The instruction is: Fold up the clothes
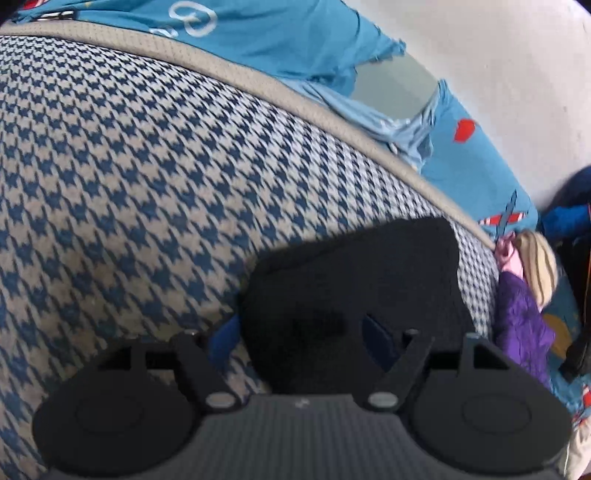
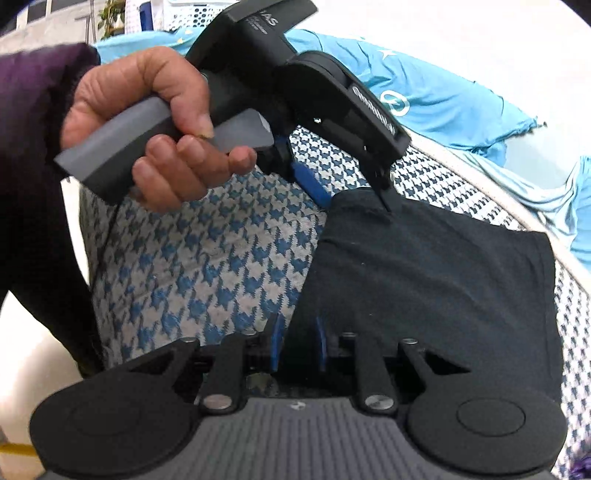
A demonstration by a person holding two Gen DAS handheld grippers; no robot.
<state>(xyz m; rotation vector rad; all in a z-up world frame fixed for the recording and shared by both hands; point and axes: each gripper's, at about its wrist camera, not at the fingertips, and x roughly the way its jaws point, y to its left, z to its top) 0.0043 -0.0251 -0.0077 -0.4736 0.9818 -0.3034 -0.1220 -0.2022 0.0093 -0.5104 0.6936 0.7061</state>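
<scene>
1. Gripping the near edge of the black garment point(image 2: 424, 295), my right gripper point(image 2: 299, 347) has its blue fingers point(image 2: 276, 345) drawn close together, with the cloth's edge caught between them.
2. My left gripper point(image 1: 301, 332) stands over the far-left corner of the same black garment point(image 1: 351, 295). Its blue fingers point(image 1: 376, 332) sit spread, one on each side of the dark fold. I cannot tell from either view whether they have closed on the cloth.
3. Seen from the right wrist, my left hand point(image 2: 147, 122) wraps the grey handle of the left gripper point(image 2: 351, 192), whose tip comes down onto the garment's far-left corner. The thumb lies along the handle and the fingers curl beneath it.
4. The black garment lies flat, roughly rectangular, on a blue-and-white houndstooth blanket point(image 1: 129, 184). Its right edge comes near the blanket's pale border point(image 1: 258, 81).
5. Beyond the border lies a light blue printed sheet point(image 1: 277, 33) with white and red motifs; part of it is bunched up.
6. At the right edge of the left wrist view, a doll point(image 1: 532, 280) with blonde hair and a purple jacket rests just beside the blanket.
7. A white wall point(image 1: 498, 74) rises behind the sheet.
</scene>
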